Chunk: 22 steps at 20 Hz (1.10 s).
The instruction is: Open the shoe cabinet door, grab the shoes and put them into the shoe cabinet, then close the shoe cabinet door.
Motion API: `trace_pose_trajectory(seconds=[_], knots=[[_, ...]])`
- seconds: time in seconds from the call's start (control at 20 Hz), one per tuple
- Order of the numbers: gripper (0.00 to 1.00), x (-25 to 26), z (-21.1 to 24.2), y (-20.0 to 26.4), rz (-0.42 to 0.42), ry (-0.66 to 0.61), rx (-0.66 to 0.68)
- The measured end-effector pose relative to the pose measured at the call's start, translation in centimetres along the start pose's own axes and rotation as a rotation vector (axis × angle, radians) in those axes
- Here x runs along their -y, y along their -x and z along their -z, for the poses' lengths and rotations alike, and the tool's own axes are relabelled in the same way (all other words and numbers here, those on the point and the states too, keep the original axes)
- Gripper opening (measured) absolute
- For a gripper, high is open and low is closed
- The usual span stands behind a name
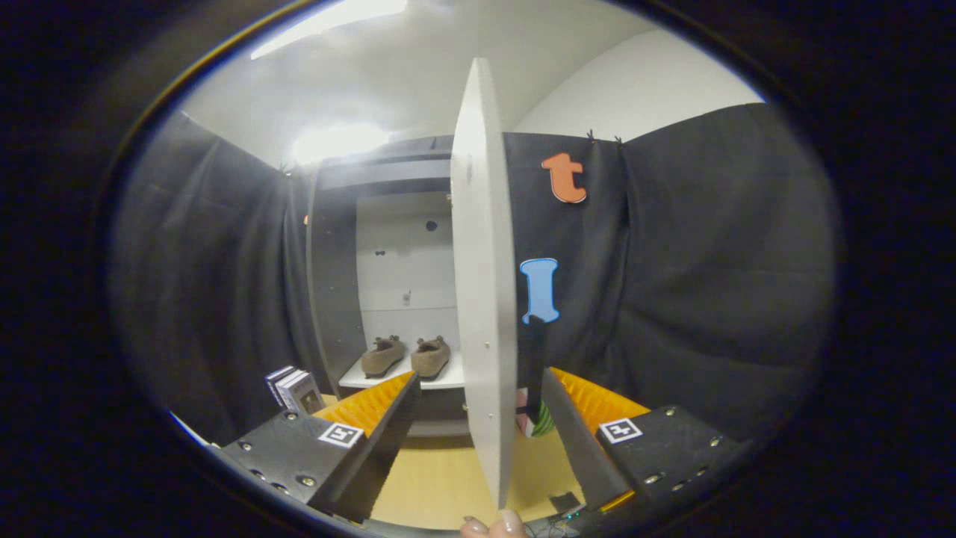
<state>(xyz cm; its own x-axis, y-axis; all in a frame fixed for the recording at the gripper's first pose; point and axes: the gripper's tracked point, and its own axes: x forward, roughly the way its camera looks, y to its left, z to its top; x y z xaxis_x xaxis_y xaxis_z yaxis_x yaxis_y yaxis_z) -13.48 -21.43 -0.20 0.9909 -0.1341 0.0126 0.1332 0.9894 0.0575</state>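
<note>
Door [482,284] edge-on, dead centre, a pale slab standing upright and swung wide out from the shoe cabinet [407,254], its thin edge pointing straight back between the two fingers. The gripper [478,407] is spread wide here, one finger on each side of that door edge, and neither pad presses on it; there is clear daylight on both sides, so nothing is held. Beyond the left finger, the cabinet stands open, dark side panel, pale back wall, and there they are: the shoes [407,356], a brown pair, sitting side by side on the white shelf [373,379] low in the cabinet, toes toward us, the two just about touching each other. They sit on the cabinet side of the door, well beyond the fingertips. Left of the cabinet's foot, just past the left finger, a few small boxes [293,388] stand upright together against the dark cloth wall. On the other side of the door, tucked between it and the right finger, a small striped object [539,420] rests on the wooden floor [441,482]; too much of it is hidden to say what it is. Right at the base of the door, a person's fingertips [494,526] peek up.
</note>
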Motion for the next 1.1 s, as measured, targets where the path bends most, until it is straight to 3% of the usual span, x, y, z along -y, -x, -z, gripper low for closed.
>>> trace_pose_trajectory(seconds=[0.35, 0.6, 0.85, 1.1], knots=[[0.99, 5.2, 1.9, -4.5, -0.152, -0.058, -0.056], [0.98, 3.7, 4.4, -9.0, -0.287, -0.067, -0.134], [0.97, 2.2, 5.3, -9.9, -0.386, -0.107, -0.139], [0.97, -3.5, 4.8, -10.5, -0.412, -0.069, -0.112]])
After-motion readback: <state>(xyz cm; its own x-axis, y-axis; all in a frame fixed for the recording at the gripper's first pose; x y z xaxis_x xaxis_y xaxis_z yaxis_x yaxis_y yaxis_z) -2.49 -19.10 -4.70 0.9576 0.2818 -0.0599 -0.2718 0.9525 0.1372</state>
